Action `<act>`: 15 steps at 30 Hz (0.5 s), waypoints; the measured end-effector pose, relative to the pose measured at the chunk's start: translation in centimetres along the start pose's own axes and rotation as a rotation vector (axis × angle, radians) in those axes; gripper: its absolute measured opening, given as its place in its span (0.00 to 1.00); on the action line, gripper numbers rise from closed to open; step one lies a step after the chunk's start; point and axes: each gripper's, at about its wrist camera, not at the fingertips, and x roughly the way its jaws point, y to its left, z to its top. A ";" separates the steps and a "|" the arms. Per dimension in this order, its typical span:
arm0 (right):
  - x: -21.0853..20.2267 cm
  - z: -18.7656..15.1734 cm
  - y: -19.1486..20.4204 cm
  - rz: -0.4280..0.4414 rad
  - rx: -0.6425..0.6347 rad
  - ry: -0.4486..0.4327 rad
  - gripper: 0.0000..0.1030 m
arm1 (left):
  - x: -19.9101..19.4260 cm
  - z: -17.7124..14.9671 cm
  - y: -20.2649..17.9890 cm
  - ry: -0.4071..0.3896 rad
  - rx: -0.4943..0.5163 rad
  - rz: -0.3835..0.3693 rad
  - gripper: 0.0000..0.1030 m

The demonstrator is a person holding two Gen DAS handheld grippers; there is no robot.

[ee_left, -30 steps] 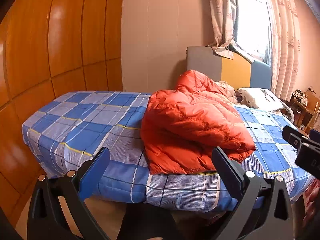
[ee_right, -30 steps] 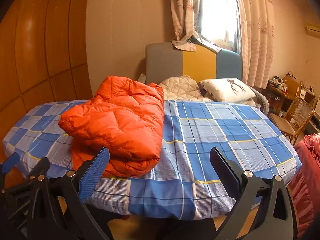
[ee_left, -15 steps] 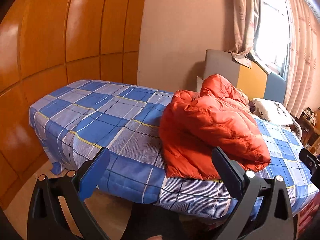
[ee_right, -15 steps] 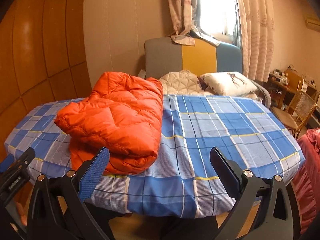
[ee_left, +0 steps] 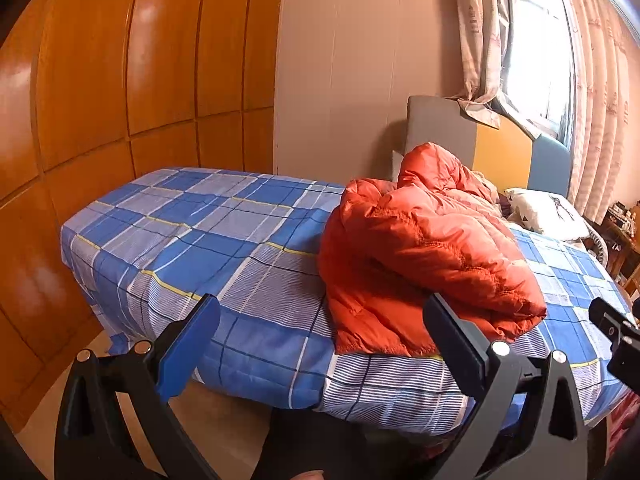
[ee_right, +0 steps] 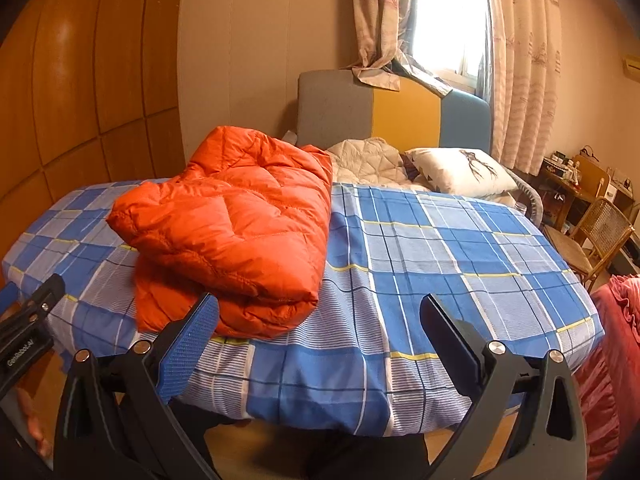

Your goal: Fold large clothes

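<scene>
A: Item one, orange puffer jacket (ee_right: pixel 236 232)?
B: Folded in a bundle on the blue plaid bed (ee_right: pixel 460 264), left of centre, at the near edge.
A: Left gripper (ee_left: pixel 320 340), right gripper (ee_right: pixel 320 340)?
B: Both spread wide, holding nothing, short of the bed.
</scene>
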 end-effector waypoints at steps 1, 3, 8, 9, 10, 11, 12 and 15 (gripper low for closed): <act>-0.1 0.0 -0.1 -0.001 0.005 -0.007 0.97 | 0.1 0.0 0.0 0.002 0.002 -0.008 0.98; -0.5 0.2 -0.4 0.008 0.023 -0.026 0.97 | 0.0 0.1 -0.2 0.005 0.012 -0.020 0.98; -0.6 0.1 -0.4 0.018 0.028 -0.013 0.97 | -0.6 -0.1 -1.2 -0.006 0.050 -0.048 0.98; -0.6 0.1 -0.4 0.017 0.027 -0.012 0.97 | -0.8 -0.1 -1.5 -0.009 0.058 -0.053 0.98; -0.7 0.2 -0.4 0.015 0.023 -0.011 0.97 | -0.9 -0.1 -1.7 -0.011 0.065 -0.052 0.98; -0.8 0.2 -0.4 0.015 0.023 -0.014 0.97 | -1.0 -0.2 -1.9 -0.013 0.074 -0.052 0.98; -0.7 0.2 -0.5 0.016 0.024 -0.016 0.97 | -1.1 -0.2 -2.1 -0.013 0.080 -0.055 0.98; -0.8 0.1 -0.7 0.012 0.026 -0.016 0.97 | -1.4 -0.3 -2.7 -0.020 0.102 -0.060 0.98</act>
